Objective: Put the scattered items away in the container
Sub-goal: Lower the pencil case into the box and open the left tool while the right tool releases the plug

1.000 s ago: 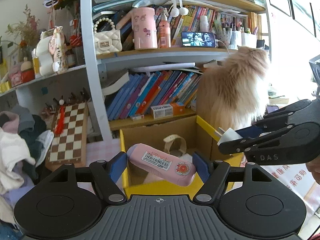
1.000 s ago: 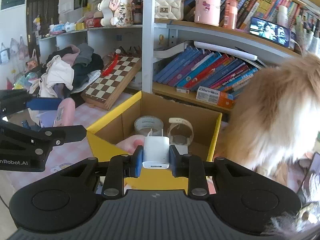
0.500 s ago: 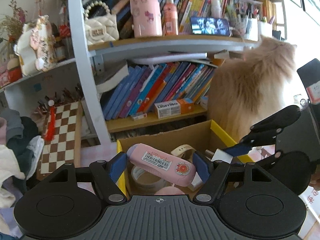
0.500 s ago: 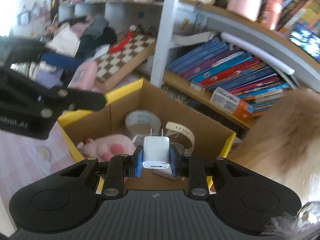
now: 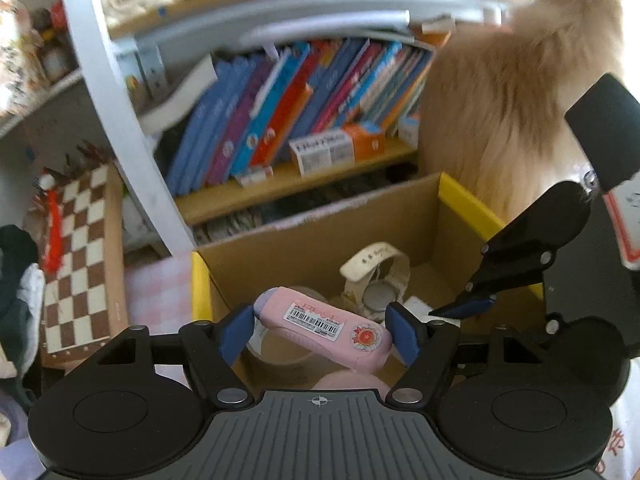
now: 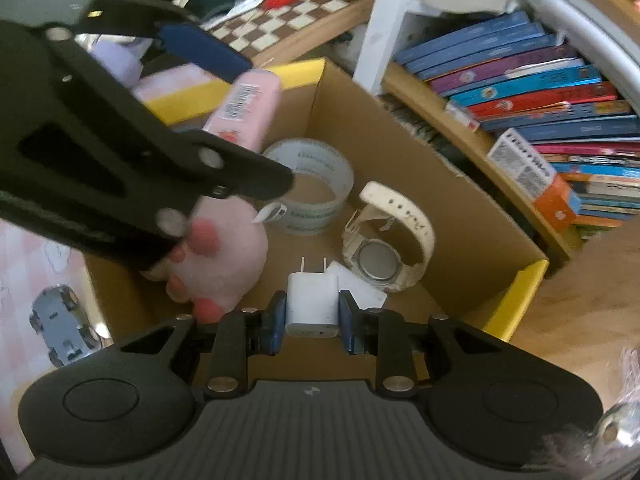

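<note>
Over the cardboard box point(image 6: 460, 184), our left claw point(image 5: 320, 330) clamps a pink tube point(image 5: 324, 328); our right claw point(image 6: 311, 320) clamps a white charger point(image 6: 311, 307).

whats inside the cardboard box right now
Inside the cardboard box lie a tape roll, a white watch, a pink plush paw and a white card. The left tool covers the paw's upper part and the near left corner.
</note>
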`<act>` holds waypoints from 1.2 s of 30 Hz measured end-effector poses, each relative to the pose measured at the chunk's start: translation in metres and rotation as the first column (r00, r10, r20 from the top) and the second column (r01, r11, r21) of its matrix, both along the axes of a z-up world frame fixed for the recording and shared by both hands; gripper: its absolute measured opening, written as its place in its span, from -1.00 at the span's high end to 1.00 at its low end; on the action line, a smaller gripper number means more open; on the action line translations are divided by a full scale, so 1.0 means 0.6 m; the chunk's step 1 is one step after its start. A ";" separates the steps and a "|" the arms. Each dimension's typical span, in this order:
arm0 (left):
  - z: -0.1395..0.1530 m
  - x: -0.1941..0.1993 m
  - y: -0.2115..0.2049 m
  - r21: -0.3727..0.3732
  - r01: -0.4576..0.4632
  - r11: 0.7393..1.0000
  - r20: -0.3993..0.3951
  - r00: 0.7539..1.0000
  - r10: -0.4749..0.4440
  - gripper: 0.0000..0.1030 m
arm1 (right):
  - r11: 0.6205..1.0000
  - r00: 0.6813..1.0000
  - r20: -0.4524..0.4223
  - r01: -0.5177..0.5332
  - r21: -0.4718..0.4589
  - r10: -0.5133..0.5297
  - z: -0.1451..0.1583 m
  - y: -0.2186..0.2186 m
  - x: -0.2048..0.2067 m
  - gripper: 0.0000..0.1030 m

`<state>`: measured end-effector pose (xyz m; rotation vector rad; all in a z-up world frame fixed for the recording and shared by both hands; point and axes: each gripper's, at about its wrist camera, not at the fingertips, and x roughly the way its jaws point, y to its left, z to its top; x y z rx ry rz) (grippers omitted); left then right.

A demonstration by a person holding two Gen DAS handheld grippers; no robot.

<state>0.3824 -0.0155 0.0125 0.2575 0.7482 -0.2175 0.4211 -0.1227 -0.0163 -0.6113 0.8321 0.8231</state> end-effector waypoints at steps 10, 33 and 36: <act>-0.043 0.057 -0.022 0.063 0.065 0.996 -0.110 0.992 -0.058 -0.42 | 0.990 0.990 -0.083 -0.120 -0.071 0.114 -0.022 0.018 0.013 0.50; -0.074 0.093 -0.035 0.076 0.115 0.990 -0.235 0.967 -0.094 -0.39 | 0.987 0.974 -0.188 -0.141 -0.081 0.124 -0.028 0.023 0.018 0.49; -0.070 0.087 -0.036 0.084 0.117 0.990 -0.211 0.973 -0.097 -0.41 | 0.987 0.975 -0.184 -0.138 -0.078 0.122 -0.027 0.022 0.016 0.49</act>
